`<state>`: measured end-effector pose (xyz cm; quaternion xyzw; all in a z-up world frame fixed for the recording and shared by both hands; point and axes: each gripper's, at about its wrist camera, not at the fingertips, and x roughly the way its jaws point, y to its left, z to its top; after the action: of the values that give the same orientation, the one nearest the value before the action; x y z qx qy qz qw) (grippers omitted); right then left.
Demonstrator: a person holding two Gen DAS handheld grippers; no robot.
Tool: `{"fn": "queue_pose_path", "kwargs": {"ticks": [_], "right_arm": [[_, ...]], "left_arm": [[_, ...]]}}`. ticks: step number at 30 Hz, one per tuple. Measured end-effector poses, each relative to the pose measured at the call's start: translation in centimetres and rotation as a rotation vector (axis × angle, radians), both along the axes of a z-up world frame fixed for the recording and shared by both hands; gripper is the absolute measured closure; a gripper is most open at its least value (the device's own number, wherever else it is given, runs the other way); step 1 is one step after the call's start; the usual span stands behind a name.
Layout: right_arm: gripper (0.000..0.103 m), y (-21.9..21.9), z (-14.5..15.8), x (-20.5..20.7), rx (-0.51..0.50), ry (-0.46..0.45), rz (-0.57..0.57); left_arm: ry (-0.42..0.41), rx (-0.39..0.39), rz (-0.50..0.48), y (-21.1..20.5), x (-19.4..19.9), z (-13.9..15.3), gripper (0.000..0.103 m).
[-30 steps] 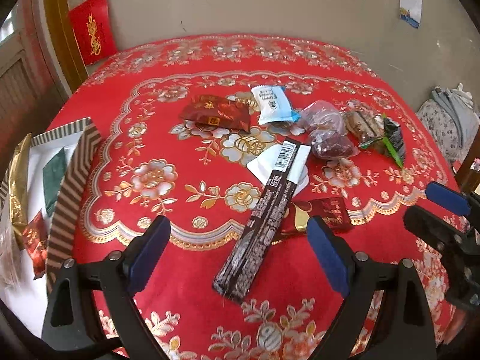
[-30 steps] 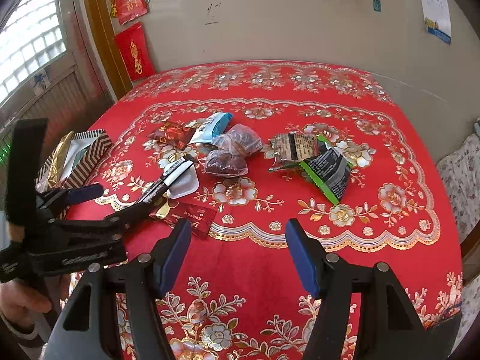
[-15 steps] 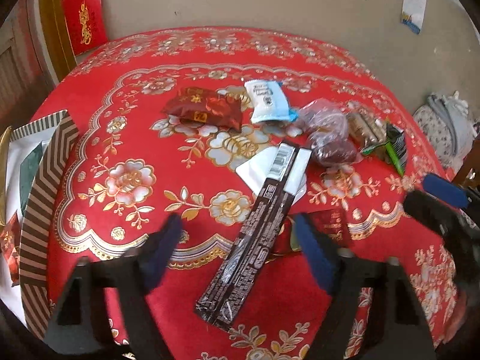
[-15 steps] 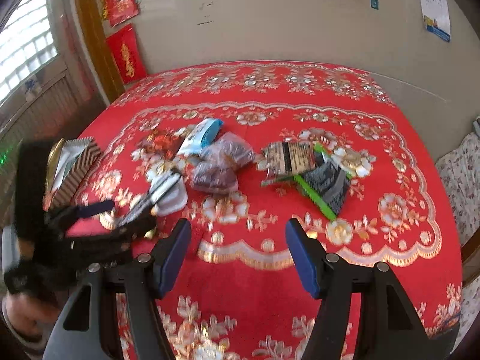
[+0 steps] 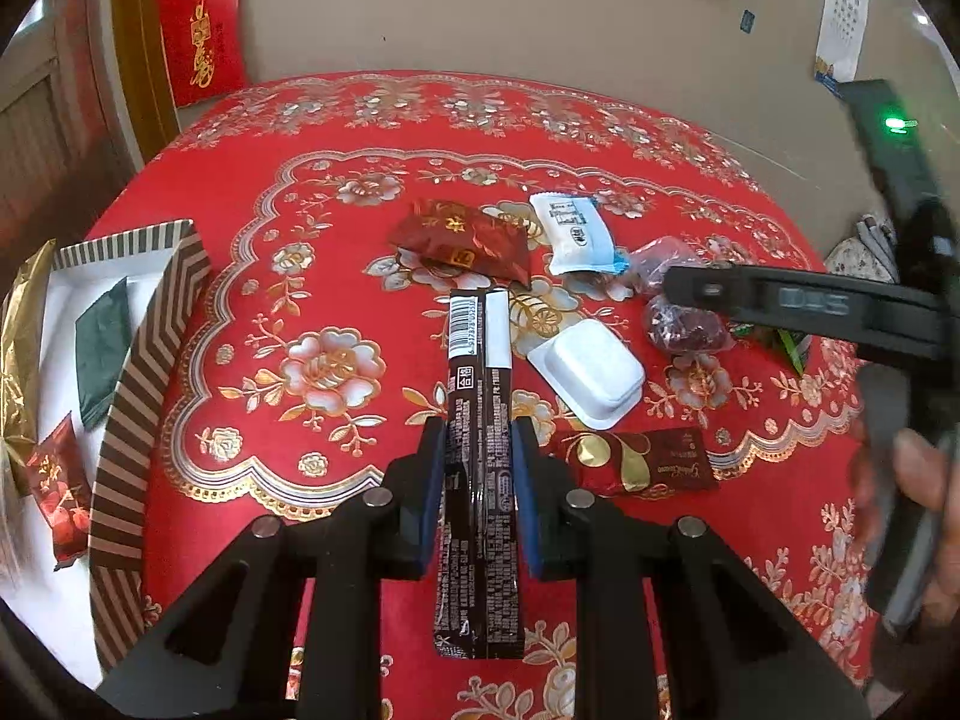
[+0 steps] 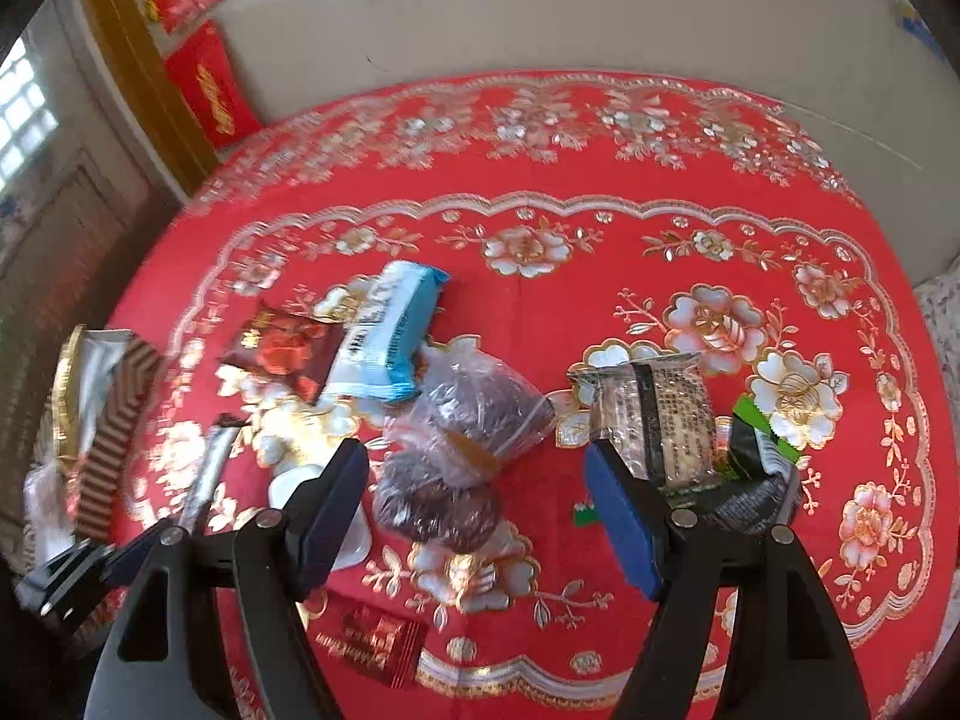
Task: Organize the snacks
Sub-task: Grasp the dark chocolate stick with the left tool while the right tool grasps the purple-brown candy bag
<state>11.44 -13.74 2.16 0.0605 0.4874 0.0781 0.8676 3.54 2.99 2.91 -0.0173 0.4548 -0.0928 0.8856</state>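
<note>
Left of the striped box point(image 5: 150, 372), across bare cloth, the left gripper point(image 5: 477, 474) clamps the long chocolate bar point(image 5: 480, 462) lengthwise, while the right gripper point(image 6: 480, 504) is open.

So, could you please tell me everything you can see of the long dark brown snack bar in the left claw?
The long dark brown snack bar is a slim stick in glossy, film-like wrapping, covered in small white print, with a white far end bearing a barcode and a crimped near end. It points away from the camera over the red floral tablecloth, its far end close to a white plastic cup. The left claw has just closed on its middle, blue pads pressing both long sides.
</note>
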Motion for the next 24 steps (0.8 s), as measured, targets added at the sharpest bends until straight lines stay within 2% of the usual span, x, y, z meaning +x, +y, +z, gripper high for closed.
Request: {"fn": "queue_pose_path", "kwargs": {"ticks": [3,5,6,10,24], "right_arm": [[0.032,0.6,-1.1,0.9,0.007,0.024,0.011],[0.056,1.1,-1.6,1.0,-0.035,0.011,0.019],[0.056,1.3,-1.6,0.7,-0.061,-0.007,0.025],[0.056,0.6,-1.1,-1.3,-0.028,-0.044,0.033],[0.056,1.3,1.8,-9.8,-0.049,-0.180,0.016]], "left_arm": [[0.003,0.001,-0.027,-0.4,-0.5,0.1,0.079],[0.005,-0.001,-0.034,-0.5,-0.7,0.1,0.079],[0.004,-0.001,-0.032,-0.4,-0.8,0.1,0.079],[0.004,-0.006,-0.022,0.1,-1.1,0.1,0.079],[-0.048,0.031,-0.009,-0.1,-3.4,0.8,0.079]]}}
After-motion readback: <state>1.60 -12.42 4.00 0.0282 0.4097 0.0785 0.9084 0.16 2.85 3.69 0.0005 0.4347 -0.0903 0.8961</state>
